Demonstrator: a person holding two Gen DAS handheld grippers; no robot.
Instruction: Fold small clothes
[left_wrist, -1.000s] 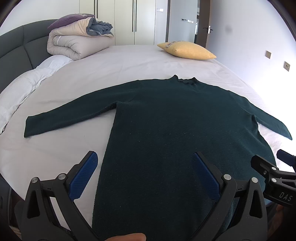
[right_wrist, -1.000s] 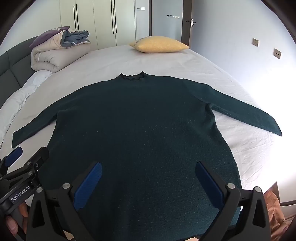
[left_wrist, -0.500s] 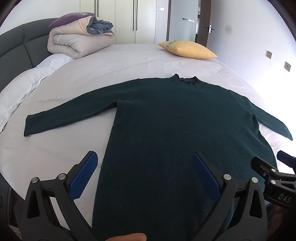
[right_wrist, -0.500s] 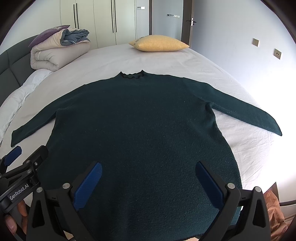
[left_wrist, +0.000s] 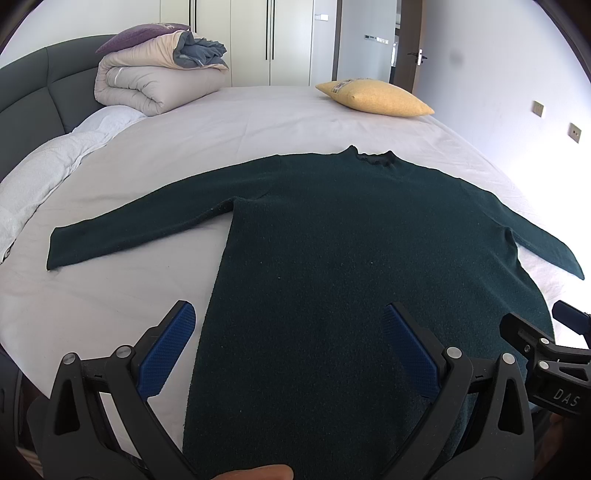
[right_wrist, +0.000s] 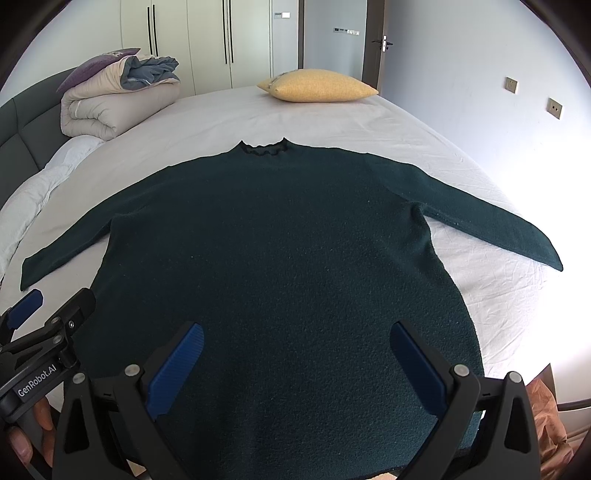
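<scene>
A dark green long-sleeved sweater (left_wrist: 351, 240) lies flat on the white bed (left_wrist: 258, 122), neck away from me, both sleeves spread out; it fills the right wrist view (right_wrist: 280, 258) too. My left gripper (left_wrist: 288, 339) is open and empty above the sweater's lower left hem. My right gripper (right_wrist: 295, 354) is open and empty above the lower hem's middle. Each gripper shows at the edge of the other's view: the right one in the left wrist view (left_wrist: 546, 347), the left one in the right wrist view (right_wrist: 48, 321).
A rolled duvet stack (left_wrist: 159, 85) sits at the bed's far left by the grey headboard (left_wrist: 33, 96). A yellow pillow (left_wrist: 373, 98) lies at the far side. Wardrobe doors (right_wrist: 210, 44) and a wall with sockets (right_wrist: 554, 107) bound the room.
Both grippers have drifted slightly; the sweater has not moved and both stay open.
</scene>
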